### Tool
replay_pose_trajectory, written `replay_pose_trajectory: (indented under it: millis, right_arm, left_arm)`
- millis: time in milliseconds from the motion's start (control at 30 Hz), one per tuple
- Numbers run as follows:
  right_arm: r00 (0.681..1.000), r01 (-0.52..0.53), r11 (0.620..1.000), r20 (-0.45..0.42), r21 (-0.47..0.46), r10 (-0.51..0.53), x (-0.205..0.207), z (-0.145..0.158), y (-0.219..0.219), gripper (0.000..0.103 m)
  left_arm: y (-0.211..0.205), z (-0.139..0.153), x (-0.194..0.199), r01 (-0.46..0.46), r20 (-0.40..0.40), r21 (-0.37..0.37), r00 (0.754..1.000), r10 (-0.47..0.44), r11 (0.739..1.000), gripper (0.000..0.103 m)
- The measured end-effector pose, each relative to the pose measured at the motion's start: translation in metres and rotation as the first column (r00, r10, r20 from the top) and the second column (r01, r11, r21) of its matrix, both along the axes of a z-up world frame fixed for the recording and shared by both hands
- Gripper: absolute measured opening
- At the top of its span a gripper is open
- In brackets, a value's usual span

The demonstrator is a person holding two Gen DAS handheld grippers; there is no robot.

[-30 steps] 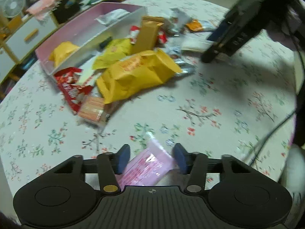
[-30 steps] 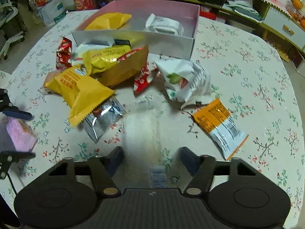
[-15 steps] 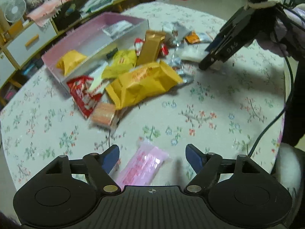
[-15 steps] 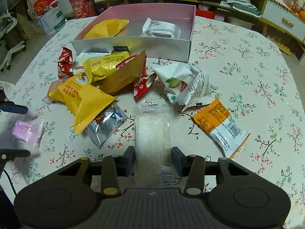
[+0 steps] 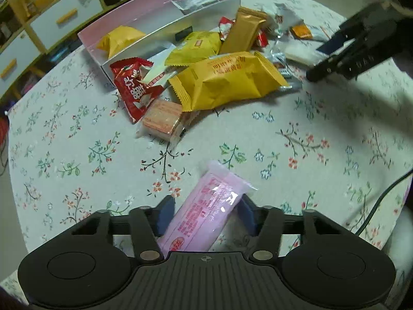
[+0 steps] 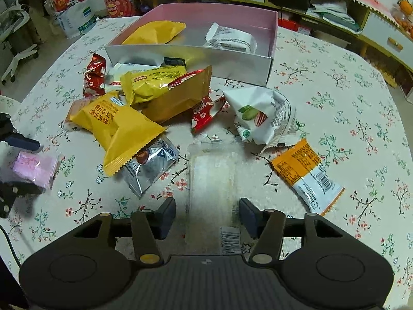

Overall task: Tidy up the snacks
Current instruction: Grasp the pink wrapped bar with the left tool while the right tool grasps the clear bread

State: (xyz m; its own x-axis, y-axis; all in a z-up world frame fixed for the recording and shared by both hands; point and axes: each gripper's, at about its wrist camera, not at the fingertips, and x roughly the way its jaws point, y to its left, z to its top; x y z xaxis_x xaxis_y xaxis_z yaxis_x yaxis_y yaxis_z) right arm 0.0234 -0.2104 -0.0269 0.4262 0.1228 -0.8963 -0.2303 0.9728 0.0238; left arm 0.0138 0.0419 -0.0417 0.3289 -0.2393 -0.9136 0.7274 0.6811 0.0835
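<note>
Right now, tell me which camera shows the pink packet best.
The left wrist view. The pink packet lies close and sharp between the left claw's fingers, its red print visible. The right wrist view shows it only small and blurred at the left edge, partly hidden by that claw.

Half a second ago the left tool [image 5: 205, 210] stood spread wide around the pink plastic-wrapped snack bar [image 5: 206, 218]; now its jaws are closing, and the blue pads seem to touch the wrapper's sides, though the packet hides the contact. The bar's far end points toward one o'clock, a little steeper than before. The right tool [image 6: 207, 214], which had narrowed on the clear wrapped pale wafer packet [image 6: 213, 188], is opening, with a gap visible on both sides of the packet, which lies on the floral worktop [image 6: 348, 118].
</note>
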Motion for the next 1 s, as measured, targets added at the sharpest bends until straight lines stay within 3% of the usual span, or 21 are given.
replay_pose_trajectory:
  millis: [233, 533, 800, 1000]
  right_arm:
    - [1.0, -0.014, 1.0, 0.002, 0.002, 0.014, -0.001, 0.002, 0.005, 0.005]
    - [0.999, 0.037, 0.998, 0.011, 0.058, -0.038, 0.001, 0.012, -0.002, 0.0]
    - [0.997, 0.082, 0.989, 0.007, 0.12, -0.083, 0.004, 0.021, -0.013, 0.0]
    - [0.994, 0.103, 0.981, 0.012, 0.163, -0.107, 0.005, 0.029, -0.019, 0.0]
  left_arm:
    - [-0.002, 0.0, 0.002, -0.06, 0.006, -0.013, 0.998, 0.06, 0.998, 0.031]
    - [-0.001, 0.002, 0.009, -0.182, 0.014, -0.063, 0.983, 0.183, 0.981, 0.03]
    - [0.013, 0.01, 0.02, -0.315, -0.046, -0.165, 0.949, 0.312, 0.935, 0.03]
    - [0.017, 0.02, 0.022, -0.348, -0.056, -0.223, 0.937, 0.345, 0.91, 0.03]
